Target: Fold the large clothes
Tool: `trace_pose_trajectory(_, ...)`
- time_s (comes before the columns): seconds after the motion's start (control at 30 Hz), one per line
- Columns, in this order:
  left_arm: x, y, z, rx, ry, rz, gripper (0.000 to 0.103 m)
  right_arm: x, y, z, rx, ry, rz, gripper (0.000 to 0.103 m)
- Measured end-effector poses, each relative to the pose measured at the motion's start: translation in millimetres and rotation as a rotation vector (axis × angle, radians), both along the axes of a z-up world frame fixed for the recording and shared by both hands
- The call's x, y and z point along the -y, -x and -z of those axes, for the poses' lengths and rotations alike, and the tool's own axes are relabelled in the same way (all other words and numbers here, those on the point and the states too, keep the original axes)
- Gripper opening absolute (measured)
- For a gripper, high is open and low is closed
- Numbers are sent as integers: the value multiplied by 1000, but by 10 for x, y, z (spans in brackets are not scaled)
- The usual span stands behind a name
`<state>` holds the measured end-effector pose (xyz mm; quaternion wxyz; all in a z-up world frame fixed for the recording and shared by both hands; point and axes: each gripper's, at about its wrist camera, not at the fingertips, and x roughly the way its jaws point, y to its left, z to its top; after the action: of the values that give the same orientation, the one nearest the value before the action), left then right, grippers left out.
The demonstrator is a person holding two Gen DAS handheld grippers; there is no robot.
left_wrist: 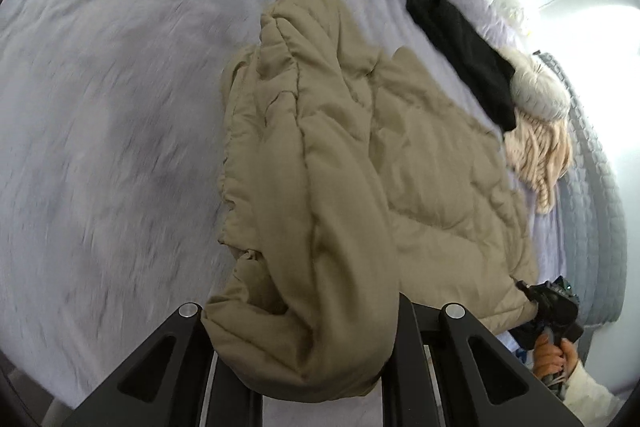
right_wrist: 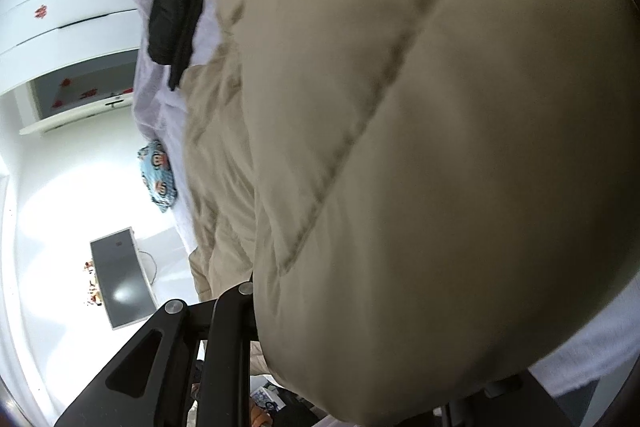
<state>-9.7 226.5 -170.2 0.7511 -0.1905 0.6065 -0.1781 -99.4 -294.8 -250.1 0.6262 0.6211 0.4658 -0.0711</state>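
A beige quilted jacket (left_wrist: 344,155) lies crumpled on a lavender bed (left_wrist: 120,107). My left gripper (left_wrist: 308,335) is shut on a bunched fold at the jacket's near end, and the fabric bulges out between the fingers. My right gripper (left_wrist: 548,307), held by a hand (left_wrist: 550,359), is at the jacket's lower right edge. In the right wrist view the jacket (right_wrist: 420,127) fills most of the picture, lifted close to the lens. The right gripper (right_wrist: 360,343) is shut on it; only one finger (right_wrist: 228,339) shows, the other is hidden behind the padding.
A black garment (left_wrist: 460,55) lies beyond the jacket, next to a cream fuzzy item (left_wrist: 536,91) and a pink knit (left_wrist: 540,151). A grey quilted cover (left_wrist: 592,187) runs along the bed's right edge. White wardrobe doors (right_wrist: 68,7), a blue patterned cloth (right_wrist: 158,179) and a grey panel (right_wrist: 120,275) lie off the bed.
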Motion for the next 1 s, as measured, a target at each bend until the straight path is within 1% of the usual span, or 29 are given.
trace_pose_trajectory(0.03, -17, 64, 37, -3, -22, -2, 19, 0, 35, 64, -14, -5, 2, 27)
trace_pose_trajectory(0.07, -34, 136, 63, 0, -50, -10, 26, 4, 37, 108, -23, -6, -3, 31)
trace_pose_trajectory(0.1, -38, 195, 66, 3, -90, -24, 31, 16, 1, 141, -32, -6, -7, 36)
trace_pose_trajectory(0.13, -42, 252, 50, -1, -137, -42, 46, 26, -9, 174, -56, 0, -13, 41)
trace_pose_trajectory(0.17, -70, 310, 27, -1, -176, -63, 60, 29, -13, 187, -75, 3, -18, 50)
trace_pose_trajectory(0.2, -116, 396, -31, 15, -213, -85, 62, 27, -13, 192, -91, 5, -28, 61)
trace_pose_trajectory(0.27, -225, 530, -151, 33, -235, -96, 62, -2, 30, 148, -120, 29, -77, 71)
trace_pose_trajectory(0.3, -300, 590, -214, 43, -235, -100, 62, -31, 75, 106, -135, 56, -110, 75)
trace_pose_trajectory(0.4, -576, 676, -376, 68, -244, -116, 62, -136, 144, -60, -174, 123, -195, 75)
trace_pose_trajectory(0.43, -668, 664, -402, 68, -237, -116, 62, -167, 164, -154, -166, 137, -229, 74)
trace_pose_trajectory(0.47, -755, 623, -415, 60, -215, -105, 62, -208, 173, -253, -144, 151, -265, 71)
trace_pose_trajectory(0.5, -766, 550, -420, 55, -191, -93, 62, -213, 267, -344, -118, 163, -300, 52)
trace_pose_trajectory(0.53, -820, 468, -404, 47, -152, -69, 62, -313, 262, -441, -88, 179, -351, 41)
trace_pose_trajectory(0.57, -874, 386, -358, 31, -110, -36, 62, -452, 226, -531, -58, 210, -400, 28)
trace_pose_trajectory(0.6, -897, 306, -295, 13, -75, 2, 62, -560, 183, -592, -41, 242, -428, 25)
trace_pose_trajectory(0.67, -810, 118, -164, -22, -24, 76, 62, -802, -44, -666, -44, 305, -465, 25)
trace_pose_trajectory(0.73, -793, -14, -42, -59, 33, 163, 62, -930, -272, -647, -50, 347, -473, 24)
trace_pose_trajectory(0.8, -749, -98, 63, -89, 120, 254, 62, -1019, -492, -616, -51, 394, -494, 24)
trace_pose_trajectory(0.83, -706, -146, 137, -115, 171, 309, 62, -1245, -635, -631, -69, 446, -526, 24)
trace_pose_trajectory(0.9, -616, -203, 225, -151, 218, 372, 62, -1451, -881, -527, -124, 504, -573, 24)
trace_pose_trajectory(0.93, -516, -206, 247, -165, 231, 430, 62, -1557, -1015, -470, -155, 528, -589, 24)
trace_pose_trajectory(0.97, -444, -193, 231, -155, 207, 473, 59, -1585, -1053, -418, -181, 550, -599, 24)
trace_pose_trajectory(1.0, -356, -164, 200, -128, 154, 529, 51, -1600, -1085, -359, -206, 564, -603, 24)
